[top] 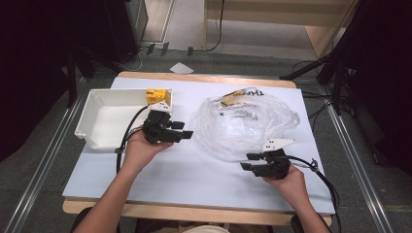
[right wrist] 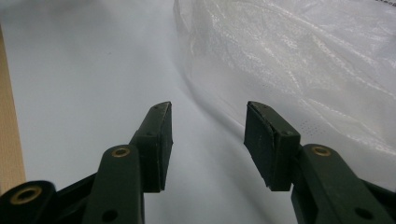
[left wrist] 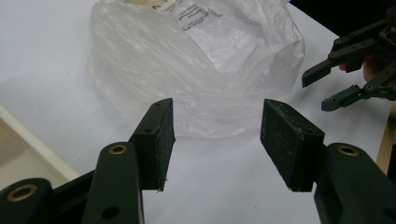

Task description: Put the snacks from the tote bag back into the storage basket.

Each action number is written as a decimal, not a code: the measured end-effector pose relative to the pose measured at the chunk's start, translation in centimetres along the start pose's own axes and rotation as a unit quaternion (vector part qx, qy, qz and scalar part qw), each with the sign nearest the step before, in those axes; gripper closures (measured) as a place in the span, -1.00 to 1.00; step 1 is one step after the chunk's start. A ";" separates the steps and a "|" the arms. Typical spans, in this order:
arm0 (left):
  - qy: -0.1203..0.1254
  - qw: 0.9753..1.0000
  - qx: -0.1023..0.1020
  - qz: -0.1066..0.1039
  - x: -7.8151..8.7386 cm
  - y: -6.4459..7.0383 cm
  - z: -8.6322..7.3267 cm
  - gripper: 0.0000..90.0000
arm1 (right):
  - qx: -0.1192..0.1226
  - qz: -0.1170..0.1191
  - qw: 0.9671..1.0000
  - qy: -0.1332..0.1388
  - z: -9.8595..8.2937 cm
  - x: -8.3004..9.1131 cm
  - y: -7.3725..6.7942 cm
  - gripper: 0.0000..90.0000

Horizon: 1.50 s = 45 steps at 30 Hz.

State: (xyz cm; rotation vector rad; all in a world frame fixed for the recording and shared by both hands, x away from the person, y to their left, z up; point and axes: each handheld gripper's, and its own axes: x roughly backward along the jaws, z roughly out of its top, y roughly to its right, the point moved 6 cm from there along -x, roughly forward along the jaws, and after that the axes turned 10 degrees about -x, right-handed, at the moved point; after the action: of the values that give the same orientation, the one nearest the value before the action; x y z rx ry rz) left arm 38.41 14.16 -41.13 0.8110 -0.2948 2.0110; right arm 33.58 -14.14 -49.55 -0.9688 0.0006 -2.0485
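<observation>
A crumpled clear plastic bag point(top: 243, 124) with small parts and a label inside lies on the pale blue tabletop point(top: 184, 170), right of centre. My left gripper point(top: 181, 130) stands open just left of the bag, jaws pointing at it; the bag point(left wrist: 201, 70) lies beyond its open jaws point(left wrist: 217, 140). My right gripper point(top: 248, 161) is open at the bag's near right edge, jaws pointing left. In the right gripper view the bag point(right wrist: 303, 70) lies to the right of the open gripper point(right wrist: 208, 140), apart from the pads. Nothing is held.
A white plastic bin point(top: 104, 119) sits at the table's left, with a yellow box point(top: 158, 95) at its far right corner. The other hand's gripper point(left wrist: 348, 70) appears at the right of the left gripper view. Wooden table edge point(top: 194, 212) runs along the front.
</observation>
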 end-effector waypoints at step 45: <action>-0.051 0.995 -0.073 -0.041 -7.2 4.8 -3.4 -0.11 | 0.008 -0.004 1.000 -0.013 -0.3 -0.3 0.1 0.07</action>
State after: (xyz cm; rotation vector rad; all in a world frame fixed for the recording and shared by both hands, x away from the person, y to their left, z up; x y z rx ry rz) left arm 35.60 8.41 -47.83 0.8226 -0.4546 1.8517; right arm 33.55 -14.09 -50.05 -0.9860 -0.0333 -2.0398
